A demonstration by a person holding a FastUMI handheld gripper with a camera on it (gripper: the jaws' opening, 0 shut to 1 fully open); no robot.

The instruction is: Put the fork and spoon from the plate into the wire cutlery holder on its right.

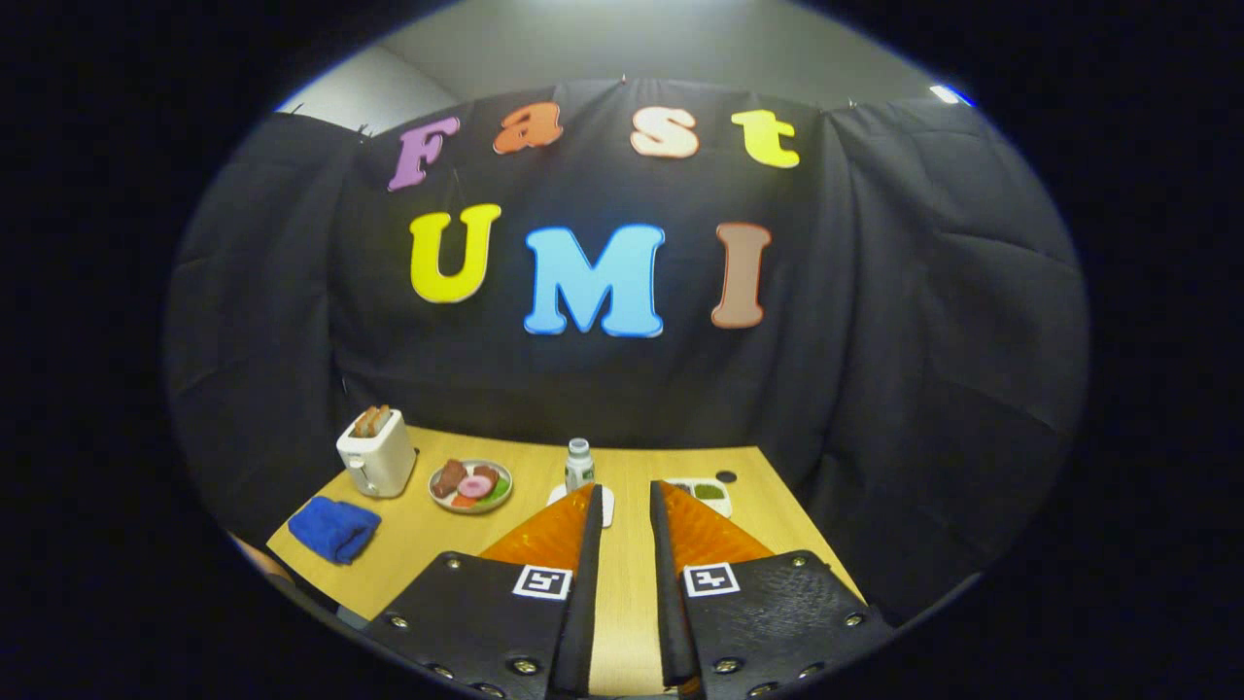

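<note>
Tool [625, 501]: held above the near part of the counter [622, 583], fingers parted with a bare strip of wood between them, gripping nothing.

Counter: light wood, set against the black cloth wall.

Toaster [377, 453]: white, far left corner, two browned slices standing in its slots.

Cloth [333, 528]: blue, folded, lying nearer than the toaster at the left edge.

Plate of food [471, 485]: round, just right of the toaster, holding a pink ring-shaped piece, brown pieces and something green; no fork or spoon can be made out on it at this size.

Bottle [579, 463]: small, white with a pale cap, upright, just beyond the left fingertip.

White item [606, 506]: partly hidden behind the left finger, at the bottle's foot; kind cannot be told.

Tray [707, 490]: white, with green contents, just beyond the right fingertip, partly hidden by it.

Dark round spot [726, 476]: on the counter next to the tray's far right corner.

Fork, spoon, wire holder: cannot be told apart from what shows
</note>
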